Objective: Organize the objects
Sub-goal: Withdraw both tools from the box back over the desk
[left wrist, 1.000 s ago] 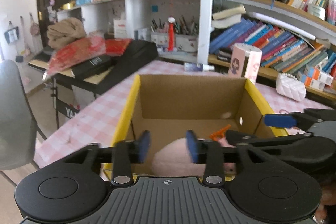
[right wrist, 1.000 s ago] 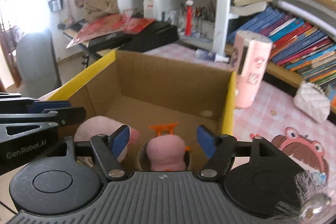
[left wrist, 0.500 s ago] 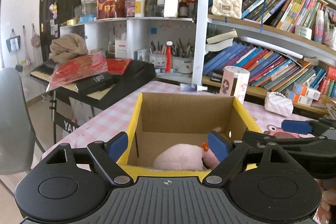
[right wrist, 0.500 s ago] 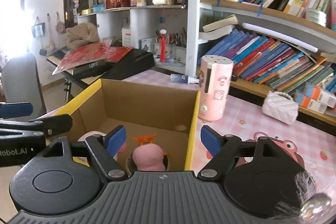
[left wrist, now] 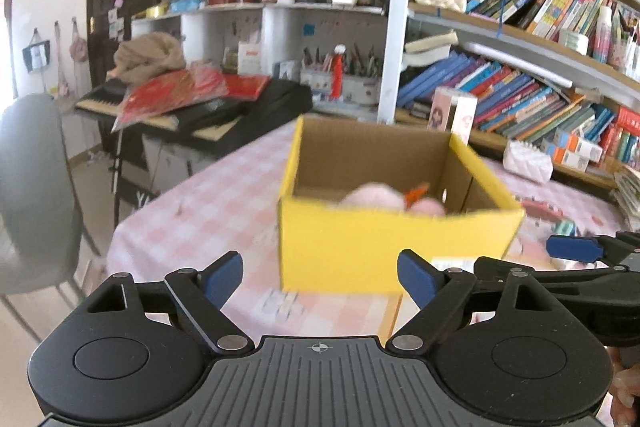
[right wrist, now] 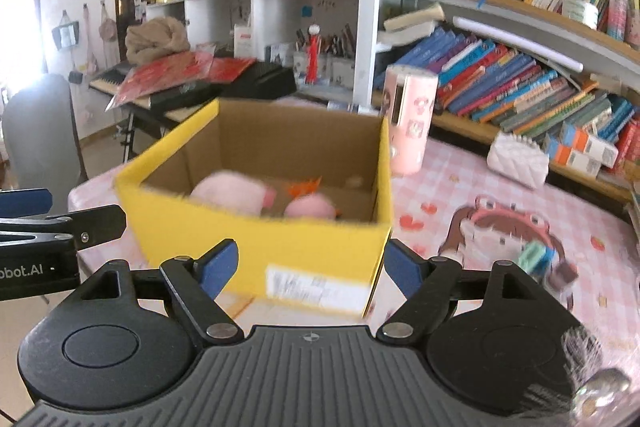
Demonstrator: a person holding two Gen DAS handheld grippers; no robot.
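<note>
Left wrist view: left gripper (left wrist: 320, 277) sits low centre, jaws spread wide, nothing between them. Yellow box (left wrist: 396, 247) stands mid-frame on the pink checked table (left wrist: 192, 219), w/ a pink plush (left wrist: 372, 197) and a second pink toy w/ orange tuft (left wrist: 430, 205) inside. Right gripper's blue tip pokes in at right edge. Judging by this, both toys look stowed, so the step in hand is prob. backing off; best done straight back and level so neither finger clips the near box wall.

Right wrist view: right gripper (right wrist: 312, 267) also wide open, empty, low centre. Box sits centre-left; a pink cylinder (right wrist: 408, 123) stands just beside its far right corner, and a white quilted bag (right wrist: 518, 159) lies further right.

Hard to tell: box front and label are motion-blurred, label unreadable. Box floor mostly hidden by near wall. Small teal item at right of the mat is too blurred to name.
</note>
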